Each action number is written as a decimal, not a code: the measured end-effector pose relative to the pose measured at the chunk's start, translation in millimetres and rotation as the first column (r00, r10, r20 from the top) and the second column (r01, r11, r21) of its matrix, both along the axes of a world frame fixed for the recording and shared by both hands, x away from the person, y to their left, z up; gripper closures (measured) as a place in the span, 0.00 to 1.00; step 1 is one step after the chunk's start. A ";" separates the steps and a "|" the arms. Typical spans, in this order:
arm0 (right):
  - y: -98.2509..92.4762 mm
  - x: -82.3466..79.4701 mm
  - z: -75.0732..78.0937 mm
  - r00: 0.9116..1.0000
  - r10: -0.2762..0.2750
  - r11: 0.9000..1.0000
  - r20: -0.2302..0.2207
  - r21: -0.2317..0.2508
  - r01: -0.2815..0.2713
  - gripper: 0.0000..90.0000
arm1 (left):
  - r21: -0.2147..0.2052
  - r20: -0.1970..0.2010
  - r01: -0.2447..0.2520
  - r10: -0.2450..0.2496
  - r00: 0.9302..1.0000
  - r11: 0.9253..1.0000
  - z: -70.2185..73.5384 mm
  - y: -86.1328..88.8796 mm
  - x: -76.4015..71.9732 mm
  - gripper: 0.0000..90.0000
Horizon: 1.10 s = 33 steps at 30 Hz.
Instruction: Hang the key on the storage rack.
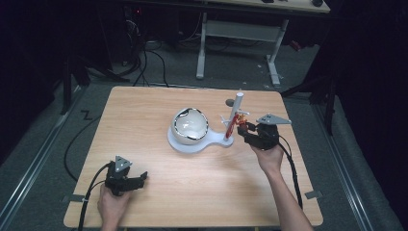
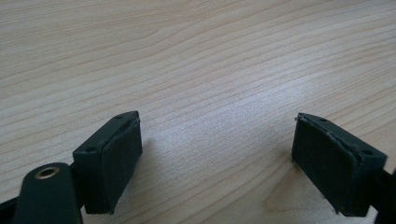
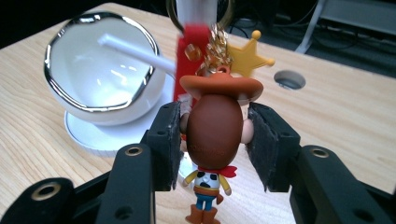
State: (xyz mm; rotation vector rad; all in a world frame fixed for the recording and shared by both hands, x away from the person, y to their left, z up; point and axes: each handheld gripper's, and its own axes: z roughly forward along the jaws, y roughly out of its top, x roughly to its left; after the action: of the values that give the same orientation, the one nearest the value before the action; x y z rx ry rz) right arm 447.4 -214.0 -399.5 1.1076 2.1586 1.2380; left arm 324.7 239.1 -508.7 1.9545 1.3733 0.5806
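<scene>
While padded black right hand-held gripper [image 3: 215, 140] pinches glossy cowboy keychain [image 3: 215, 135] — left hand-held gripper [image 2: 217, 158] spread, woodgrain table [image 2: 196, 60].

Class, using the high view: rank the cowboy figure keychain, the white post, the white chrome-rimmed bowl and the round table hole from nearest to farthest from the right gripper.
1. Cowboy figure keychain, between its jaws.
2. White post, just behind.
3. Round table hole, beyond the post.
4. White chrome-rimmed bowl, leftward.

The hole and the bowl are close to call.

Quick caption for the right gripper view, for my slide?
Right gripper clamps the head of a small cowboy figurine keychain hanging at the white stand post, beside a chrome-rimmed white bowl.
</scene>
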 end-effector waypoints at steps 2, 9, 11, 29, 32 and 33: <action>0.2 1.4 -6.1 1.000 -0.005 1.000 -0.011 -0.003 0.005 0.63 | 0.001 0.000 0.000 0.000 1.000 1.000 0.0 0.0 0.0 0.19; 0.8 3.2 -14.4 1.000 -0.011 1.000 -0.025 0.010 0.011 0.62 | 0.002 0.000 0.000 0.000 1.000 1.000 0.0 -0.2 0.0 0.19; 0.9 3.5 -15.3 0.999 -0.012 1.000 -0.030 0.009 0.012 0.62 | 0.003 0.000 0.000 0.000 1.000 1.000 0.0 -0.2 0.0 0.19; 1.3 2.9 -16.3 0.999 -0.018 1.000 -0.027 0.004 0.019 0.50 | 0.003 0.000 0.000 0.000 1.000 1.000 0.0 -0.3 0.0 0.19; -0.2 0.0 -15.1 1.000 -0.018 1.000 -0.017 0.010 0.018 0.49 | 0.004 0.000 0.000 0.000 1.000 1.000 0.0 -0.3 0.0 0.19; -1.1 -1.4 -14.5 1.000 -0.019 1.000 -0.015 0.015 0.019 0.49 | 0.003 0.000 0.000 0.000 1.000 1.000 0.0 -0.3 0.0 0.19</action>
State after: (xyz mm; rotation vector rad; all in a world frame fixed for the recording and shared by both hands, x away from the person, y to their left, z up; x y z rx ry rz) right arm 446.1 -215.1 -414.0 1.1445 2.1479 1.2433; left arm 324.7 238.8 -508.7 1.9573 1.3726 0.5835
